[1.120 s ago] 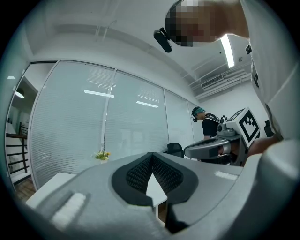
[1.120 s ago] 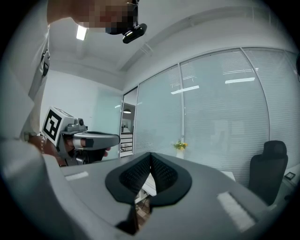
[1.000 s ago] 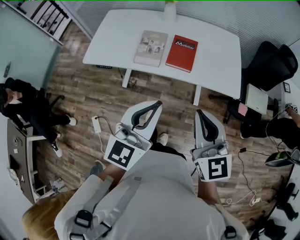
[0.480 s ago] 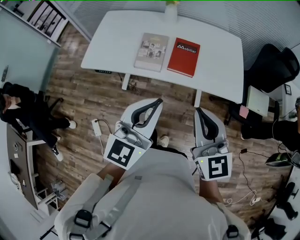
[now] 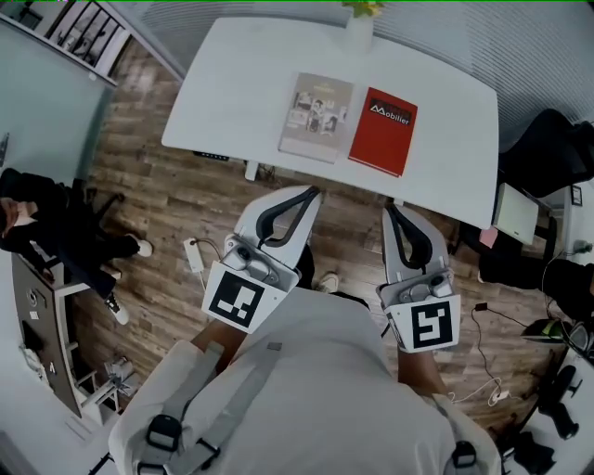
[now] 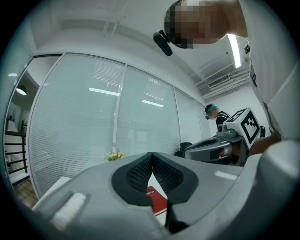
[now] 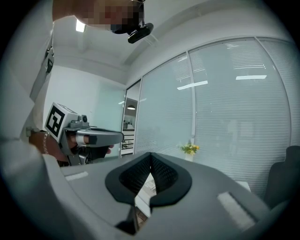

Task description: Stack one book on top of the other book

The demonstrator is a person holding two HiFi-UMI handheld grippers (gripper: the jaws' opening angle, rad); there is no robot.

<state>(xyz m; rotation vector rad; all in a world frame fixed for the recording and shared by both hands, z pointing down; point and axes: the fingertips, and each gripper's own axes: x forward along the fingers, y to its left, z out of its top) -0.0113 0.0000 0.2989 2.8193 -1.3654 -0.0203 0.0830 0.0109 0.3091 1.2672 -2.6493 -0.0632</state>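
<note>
Two books lie side by side on the white table in the head view: a beige book on the left and a red book on the right. My left gripper and right gripper hang over the wooden floor, short of the table's near edge, both shut and empty. The left gripper view shows a slice of the red book behind the closed jaws and the right gripper beside it. Part of the beige book shows between the right gripper's closed jaws.
A small vase of flowers stands at the table's far edge. A black office chair is to the right of the table. A seated person is at the far left. A power strip and cables lie on the floor.
Both grippers and the camera have advanced toward the table; the books now sit nearer in the head view. The jaws stayed shut.
</note>
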